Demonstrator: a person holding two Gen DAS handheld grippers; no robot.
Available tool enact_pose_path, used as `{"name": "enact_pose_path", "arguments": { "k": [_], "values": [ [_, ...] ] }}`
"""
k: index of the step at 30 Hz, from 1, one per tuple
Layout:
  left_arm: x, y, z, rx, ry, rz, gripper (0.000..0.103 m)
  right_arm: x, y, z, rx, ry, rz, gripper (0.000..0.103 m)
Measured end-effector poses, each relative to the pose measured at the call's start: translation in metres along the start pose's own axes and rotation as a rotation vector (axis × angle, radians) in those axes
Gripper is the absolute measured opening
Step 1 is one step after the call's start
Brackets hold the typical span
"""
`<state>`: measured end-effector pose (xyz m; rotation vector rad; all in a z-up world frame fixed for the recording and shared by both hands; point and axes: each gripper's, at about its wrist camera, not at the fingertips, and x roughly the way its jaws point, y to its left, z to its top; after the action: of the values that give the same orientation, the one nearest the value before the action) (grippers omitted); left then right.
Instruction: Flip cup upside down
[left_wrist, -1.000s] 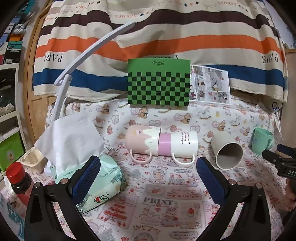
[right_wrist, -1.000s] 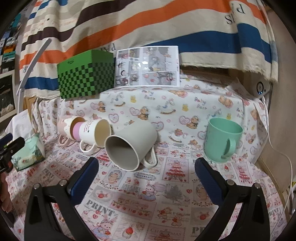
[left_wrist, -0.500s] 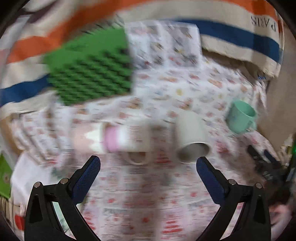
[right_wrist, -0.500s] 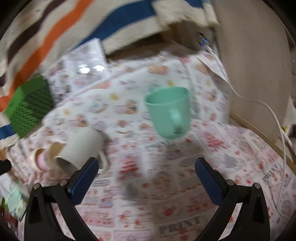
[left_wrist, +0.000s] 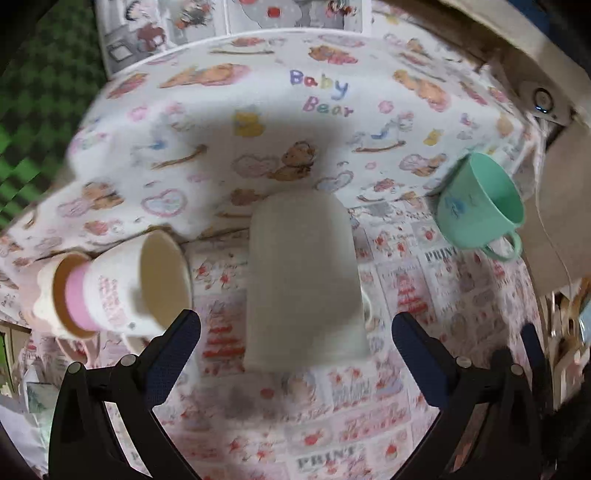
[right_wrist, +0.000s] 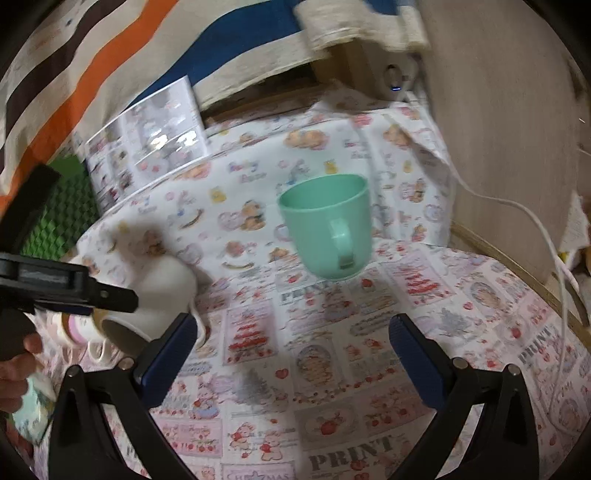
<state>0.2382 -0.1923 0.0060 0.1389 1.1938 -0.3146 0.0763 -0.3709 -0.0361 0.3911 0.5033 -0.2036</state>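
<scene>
Left claw: my left gripper (left_wrist: 295, 343) is spread wide, holding nothing.
Grey cup: the grey cup (left_wrist: 304, 280) lies on its side dead ahead, between my fingers, long axis along my line, mouth toward me.
Right claw: right gripper (right_wrist: 291, 343) wide too, empty, facing the upright green cup (right_wrist: 328, 225).
Nearer: left, I'd say.
Room: pink-and-white cups (left_wrist: 110, 284) just beside on the left; right side open.
</scene>
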Motion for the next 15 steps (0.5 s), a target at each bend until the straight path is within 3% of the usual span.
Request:
{"name": "enact_pose_path", "arguments": {
  "k": [3, 5, 7, 10, 11, 15],
  "values": [
    [0.020, -0.009, 0.011, 0.014, 0.062, -0.003, 0.103, 0.003, -0.006, 0.001, 0.024, 0.005, -0.014, 0.103],
    [0.036, -0.018, 0.014, 0.055, 0.117, 0.007, 0.097, 0.005, -0.006, 0.002, 0.023, 0.016, -0.008, 0.103],
    [0.044, -0.022, 0.018, 0.069, 0.117, 0.058, 0.094, 0.005, -0.005, 0.002, 0.012, 0.020, 0.004, 0.103],
    [0.054, -0.017, 0.023, 0.029, 0.134, 0.041, 0.089, 0.003, -0.002, 0.001, 0.001, 0.012, 0.007, 0.103],
    [0.057, -0.014, 0.024, 0.011, 0.137, 0.050, 0.079, 0.003, -0.002, 0.001, -0.001, 0.009, 0.008, 0.103],
    [0.053, -0.012, 0.018, -0.001, 0.126, 0.078, 0.077, 0.003, 0.000, 0.001, -0.017, 0.010, 0.018, 0.103]
  ]
}}
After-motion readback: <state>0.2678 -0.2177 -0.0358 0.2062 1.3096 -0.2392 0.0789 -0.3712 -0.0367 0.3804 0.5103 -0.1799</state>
